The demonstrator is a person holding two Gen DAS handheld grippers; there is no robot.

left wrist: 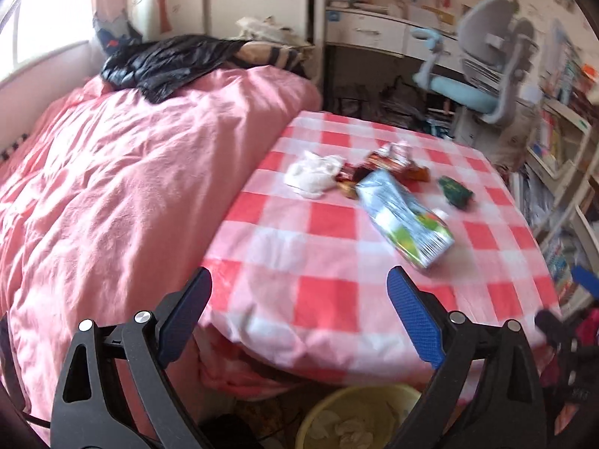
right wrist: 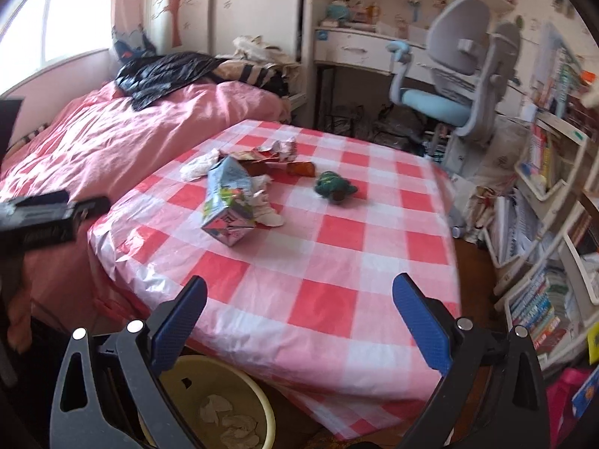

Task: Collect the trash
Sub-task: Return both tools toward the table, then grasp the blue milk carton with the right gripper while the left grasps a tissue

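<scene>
1. looking over the desk [right wrist: 337, 299] in its red-and-white checked cloth, we see the near half bare, open from the front edge up to the trash.
2. its left edge sits just beside the pink bed [left wrist: 112, 187]; the right edge faces a bookshelf [right wrist: 543, 262] across a strip of floor.
3. the trash lies in the far half: a crushed carton [right wrist: 228, 205], white tissue [left wrist: 312, 174], foil wrappers [left wrist: 389, 159] and a green wrapper [right wrist: 335, 185] set a little apart to the right.
4. a yellow bin [right wrist: 224, 411] with tissues inside stands on the floor below the front edge.
5. our left gripper [left wrist: 299, 284] hangs over the front-left corner, fingers wide apart, holding nothing.
6. our right gripper [right wrist: 299, 292] hangs over the front edge, fingers wide apart and empty.
</scene>
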